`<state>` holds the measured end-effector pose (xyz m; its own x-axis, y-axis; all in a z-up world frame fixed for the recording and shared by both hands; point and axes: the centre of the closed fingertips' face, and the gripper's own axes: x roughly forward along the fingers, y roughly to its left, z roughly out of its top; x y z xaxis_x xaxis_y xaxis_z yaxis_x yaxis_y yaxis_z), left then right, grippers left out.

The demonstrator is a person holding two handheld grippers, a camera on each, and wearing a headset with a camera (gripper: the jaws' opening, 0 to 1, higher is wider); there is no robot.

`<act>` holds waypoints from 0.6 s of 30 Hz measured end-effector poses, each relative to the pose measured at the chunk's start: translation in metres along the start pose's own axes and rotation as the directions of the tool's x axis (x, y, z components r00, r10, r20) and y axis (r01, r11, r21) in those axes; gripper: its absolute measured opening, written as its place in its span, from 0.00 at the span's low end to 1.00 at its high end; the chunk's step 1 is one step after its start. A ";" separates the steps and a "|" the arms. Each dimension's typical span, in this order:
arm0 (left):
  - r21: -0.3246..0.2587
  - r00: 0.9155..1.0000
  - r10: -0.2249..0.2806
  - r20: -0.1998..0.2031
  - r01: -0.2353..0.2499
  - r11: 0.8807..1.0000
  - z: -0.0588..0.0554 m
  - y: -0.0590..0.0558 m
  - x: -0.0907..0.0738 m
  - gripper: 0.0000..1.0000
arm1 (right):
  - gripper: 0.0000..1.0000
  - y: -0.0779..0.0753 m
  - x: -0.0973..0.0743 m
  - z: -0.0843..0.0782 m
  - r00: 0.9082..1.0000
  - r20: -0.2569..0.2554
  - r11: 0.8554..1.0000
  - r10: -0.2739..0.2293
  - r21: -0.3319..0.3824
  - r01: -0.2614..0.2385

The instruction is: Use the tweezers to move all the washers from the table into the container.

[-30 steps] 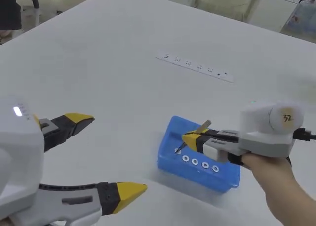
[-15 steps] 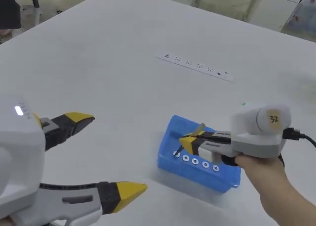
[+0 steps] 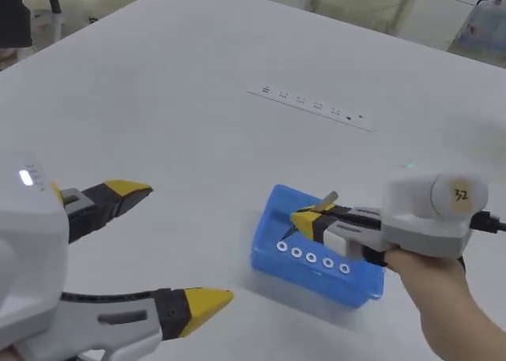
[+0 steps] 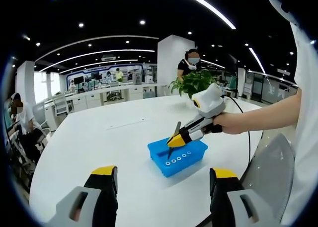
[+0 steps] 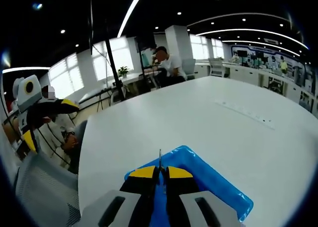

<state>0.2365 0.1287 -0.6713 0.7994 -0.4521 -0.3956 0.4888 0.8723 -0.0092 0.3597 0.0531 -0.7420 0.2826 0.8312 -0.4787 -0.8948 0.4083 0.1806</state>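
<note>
Head view, left to right: the left tool point(image 3: 168, 246) hangs low over the counter point(image 3: 198, 100), its jaws spread wide and holding nothing. In the left gripper view the same two jaws stand well apart, with the blue container point(image 4: 191, 159) ahead of them and between their lines.

To the right of the left tool and apart from it, the container rests on the counter. Five washers point(image 3: 311, 257) lie in a row along its floor, at the side nearer the person. Beyond the container, farther from both tools, a power strip point(image 3: 312, 106) lies flat.

Right of that, the right tool point(image 3: 304, 218), carried in a hand point(image 3: 431, 290), is clenched on the tweezers point(image 3: 289, 232). The right gripper view shows its jaws nearly together with the thin tweezers rising between them. The tweezer tips point down into the container, just above the left end of the washer row. Whether the tips grip a washer cannot be told.

Assessment: five washers are delivered. The task appears at or near completion, with the last placement likely in hand. Whether any washer remains beyond the frames cannot be told.
</note>
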 end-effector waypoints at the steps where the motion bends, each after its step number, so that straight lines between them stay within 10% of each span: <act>1: 0.006 1.000 -0.007 0.000 0.007 1.000 0.000 -0.001 0.000 0.75 | 0.03 0.000 -0.002 0.001 1.000 0.005 1.000 -0.001 0.001 0.001; 11: 0.039 0.995 -0.096 0.012 0.096 0.995 0.006 -0.018 0.006 0.60 | 0.03 0.026 -0.041 0.002 0.997 0.073 1.000 0.001 0.012 -0.002; 18: 0.122 0.975 -0.218 -0.034 0.221 0.968 0.009 -0.041 0.016 0.34 | 0.03 0.046 -0.059 -0.031 1.000 -0.009 0.999 0.014 -0.036 -0.014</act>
<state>0.2325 0.0843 -0.6692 0.6608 -0.6251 -0.4154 0.6924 0.7213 0.0161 0.2914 0.0115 -0.7324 0.2671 0.8331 -0.4844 -0.9106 0.3827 0.1560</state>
